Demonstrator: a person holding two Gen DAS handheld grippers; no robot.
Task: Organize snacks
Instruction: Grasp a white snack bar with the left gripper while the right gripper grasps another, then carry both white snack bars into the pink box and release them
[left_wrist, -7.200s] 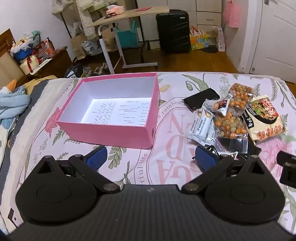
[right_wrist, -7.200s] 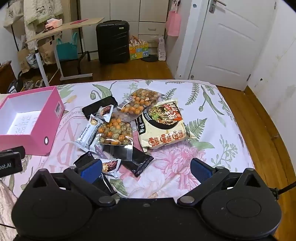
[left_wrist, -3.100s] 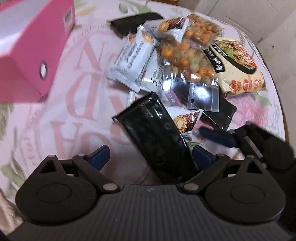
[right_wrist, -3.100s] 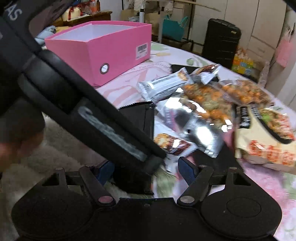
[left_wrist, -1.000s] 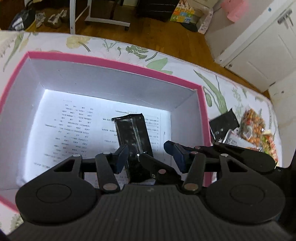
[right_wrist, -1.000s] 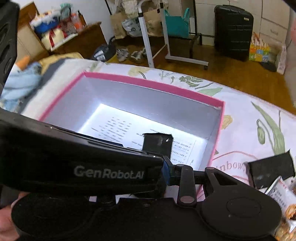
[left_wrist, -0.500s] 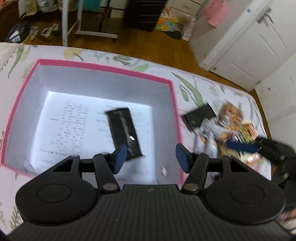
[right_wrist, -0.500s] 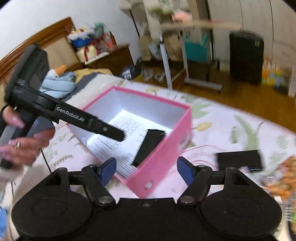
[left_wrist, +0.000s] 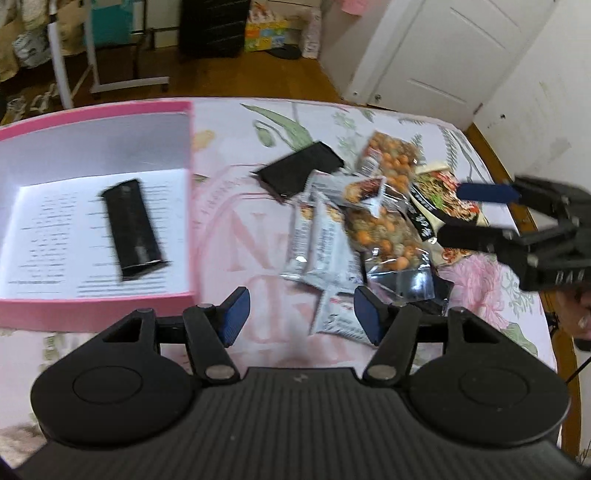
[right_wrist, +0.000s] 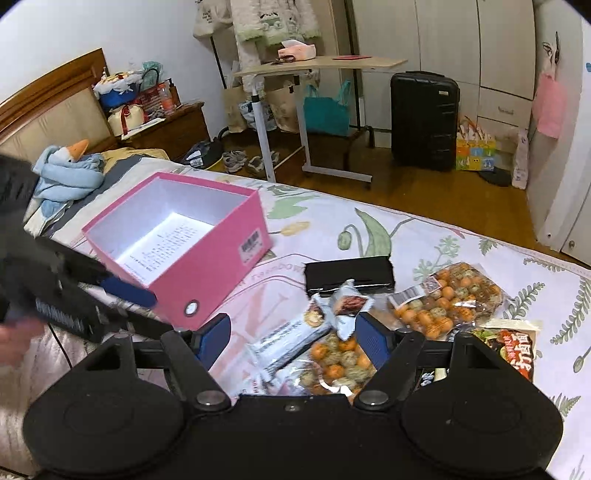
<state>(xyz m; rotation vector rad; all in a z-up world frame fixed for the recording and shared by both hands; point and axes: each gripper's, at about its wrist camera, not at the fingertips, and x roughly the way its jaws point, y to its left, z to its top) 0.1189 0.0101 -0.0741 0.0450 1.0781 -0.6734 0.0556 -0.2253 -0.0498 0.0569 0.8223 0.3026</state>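
Pink box (left_wrist: 110, 302) sits at your left gripper's (left_wrist: 301, 317) nine to eleven o'clock, open-topped, with one black packet (left_wrist: 131, 229) lying flat on its printed white floor. Your left fingers (left_wrist: 232, 314) are spread apart and hold nothing, hovering over the floral bedspread (left_wrist: 258, 258) just beside the box's near corner. At one o'clock the snack pile begins: another black packet (left_wrist: 301, 173), then silver bars (left_wrist: 321, 247), then clear bags of orange nuts (left_wrist: 388, 162), and a noodle pack (left_wrist: 443, 195) farthest right. Your right gripper (left_wrist: 465, 214) shows at two o'clock over the noodle pack, its fingers apart and empty. From its own camera, your right gripper (right_wrist: 291, 341) hovers above the silver bars (right_wrist: 288, 339) and nuts (right_wrist: 447, 295), with the box (right_wrist: 207, 266) at ten o'clock.
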